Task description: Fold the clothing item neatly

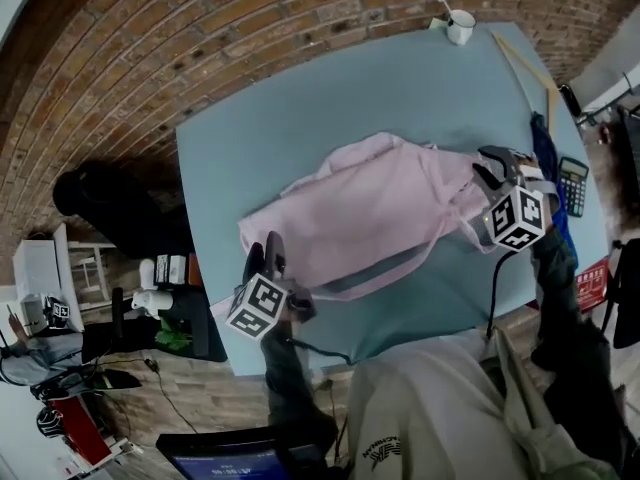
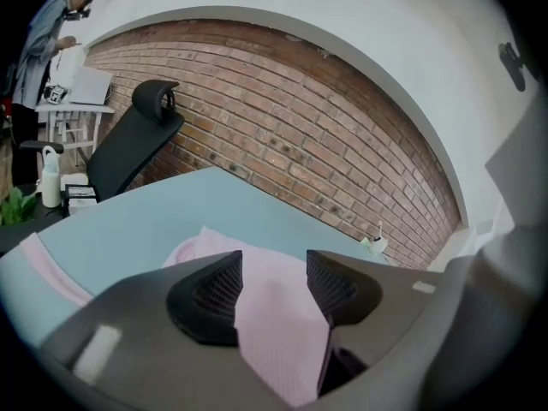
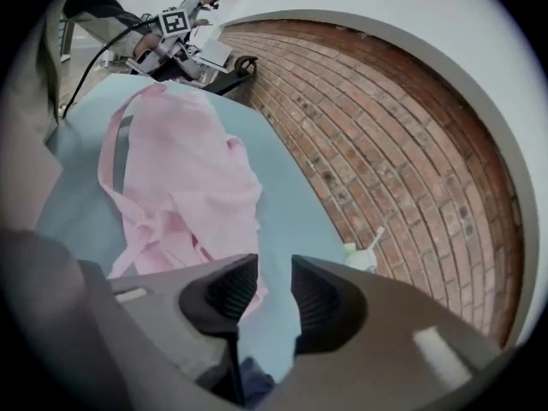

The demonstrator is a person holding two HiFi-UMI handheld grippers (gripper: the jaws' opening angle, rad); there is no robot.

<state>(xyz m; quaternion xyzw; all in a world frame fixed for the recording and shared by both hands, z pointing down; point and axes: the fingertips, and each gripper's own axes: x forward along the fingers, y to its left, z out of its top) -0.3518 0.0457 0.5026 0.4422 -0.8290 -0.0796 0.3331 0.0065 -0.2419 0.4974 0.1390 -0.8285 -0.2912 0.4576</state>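
Observation:
A pink garment with grey trim lies crumpled across the middle of the blue-grey table. My left gripper is at the garment's near-left edge. In the left gripper view its jaws stand apart, with pink cloth showing loose in the gap. My right gripper is at the garment's right end. In the right gripper view its jaws are apart over bare table, with the garment spread beyond and a pink edge beside the left jaw.
A white cup with a spoon stands at the table's far corner. A wooden stick, a dark blue cloth and a calculator lie along the right edge. A black office chair stands by the brick wall.

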